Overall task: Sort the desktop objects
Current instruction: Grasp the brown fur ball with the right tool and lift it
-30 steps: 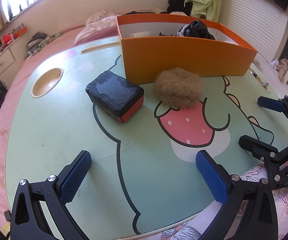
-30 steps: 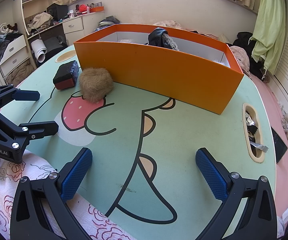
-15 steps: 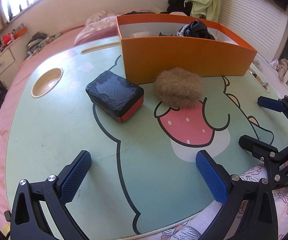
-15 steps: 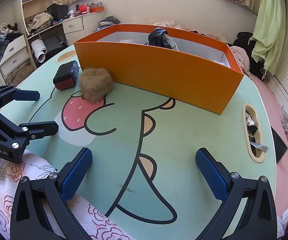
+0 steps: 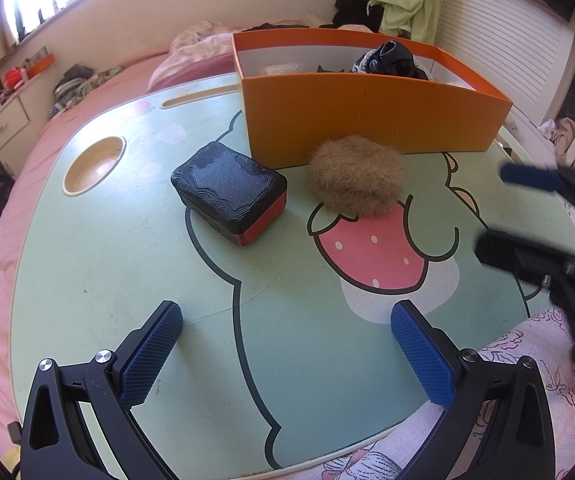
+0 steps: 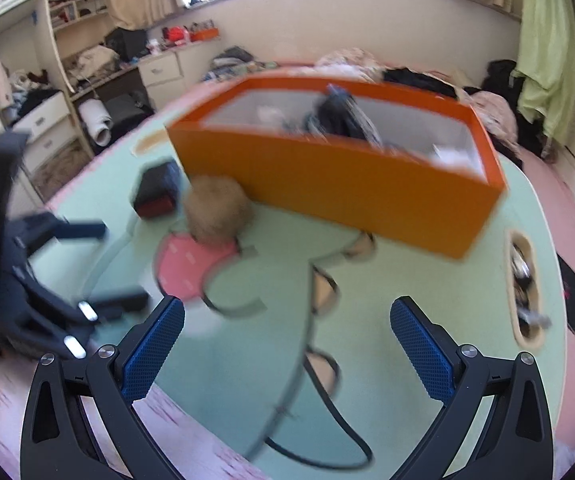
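— Looking down at the green table (image 5: 87, 280), I see both grippers held wide apart with nothing between the fingers. The left gripper (image 5: 285, 344) hangs low over the near edge, its blue pads (image 5: 149, 354) spread.

— And the right gripper (image 6: 287, 344)?

— Spread too, empty, higher above the table's near side. Its own camera view is badly smeared, and in the left camera it shows as a dark blur at the right edge.

— Where are the things to sort?

— A black block with a red base (image 5: 231, 194) sits on the table, left of centre, just in front of the orange box (image 5: 367, 120) corner. Beside it, to the right, is a brown fuzzy ball (image 5: 355, 180), its far side very near the box's front wall; whether it touches I cannot tell. Its near side overlaps the top of the printed strawberry (image 5: 371, 252).

— Anything in the box?

— A dark bundle of something (image 5: 387, 58) pokes above the rim toward the far side, and a pale item lies lower inside; what they are is unclear.

— Both loose things are well ahead of the two grippers, then?

— Yes, neither gripper is touching them.
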`<state>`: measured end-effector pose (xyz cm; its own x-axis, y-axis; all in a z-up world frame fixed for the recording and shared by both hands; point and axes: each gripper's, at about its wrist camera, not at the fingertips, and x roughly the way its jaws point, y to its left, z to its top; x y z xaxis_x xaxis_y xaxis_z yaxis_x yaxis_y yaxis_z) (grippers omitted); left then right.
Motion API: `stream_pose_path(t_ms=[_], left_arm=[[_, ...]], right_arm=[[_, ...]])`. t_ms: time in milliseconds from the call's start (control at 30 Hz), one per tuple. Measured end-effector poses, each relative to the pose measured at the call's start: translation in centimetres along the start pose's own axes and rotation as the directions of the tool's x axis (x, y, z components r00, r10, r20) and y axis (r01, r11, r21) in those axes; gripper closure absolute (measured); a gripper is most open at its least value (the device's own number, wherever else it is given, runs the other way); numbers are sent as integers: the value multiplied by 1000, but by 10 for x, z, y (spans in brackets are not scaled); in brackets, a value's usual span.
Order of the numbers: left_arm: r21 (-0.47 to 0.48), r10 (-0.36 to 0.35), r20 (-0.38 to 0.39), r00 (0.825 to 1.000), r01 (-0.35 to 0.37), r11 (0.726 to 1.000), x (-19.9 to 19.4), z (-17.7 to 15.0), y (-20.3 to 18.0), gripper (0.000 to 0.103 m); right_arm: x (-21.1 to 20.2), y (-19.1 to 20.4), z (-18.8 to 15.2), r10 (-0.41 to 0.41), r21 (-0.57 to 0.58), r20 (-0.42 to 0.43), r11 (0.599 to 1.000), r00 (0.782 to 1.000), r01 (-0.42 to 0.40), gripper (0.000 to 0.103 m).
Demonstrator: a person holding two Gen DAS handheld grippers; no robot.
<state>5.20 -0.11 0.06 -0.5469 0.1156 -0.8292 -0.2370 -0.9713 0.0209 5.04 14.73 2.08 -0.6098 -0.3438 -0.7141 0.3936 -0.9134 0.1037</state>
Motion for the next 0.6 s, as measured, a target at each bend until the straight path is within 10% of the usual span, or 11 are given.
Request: stream_pose_path(t_ms=[300, 433, 600], left_arm=[[0, 0, 1, 1000, 0, 1000, 0, 0, -1, 0], [0, 0, 2, 1000, 0, 1000, 0, -1, 0, 0], [0, 0, 0, 1000, 0, 1000, 0, 1, -3, 0]], right_arm=[[46, 32, 50, 64, -33, -49, 997, 997, -66, 20], [64, 37, 44, 90, -66, -116, 993, 989, -98, 68], [40, 18, 29, 137, -18, -46, 990, 990, -137, 71]])
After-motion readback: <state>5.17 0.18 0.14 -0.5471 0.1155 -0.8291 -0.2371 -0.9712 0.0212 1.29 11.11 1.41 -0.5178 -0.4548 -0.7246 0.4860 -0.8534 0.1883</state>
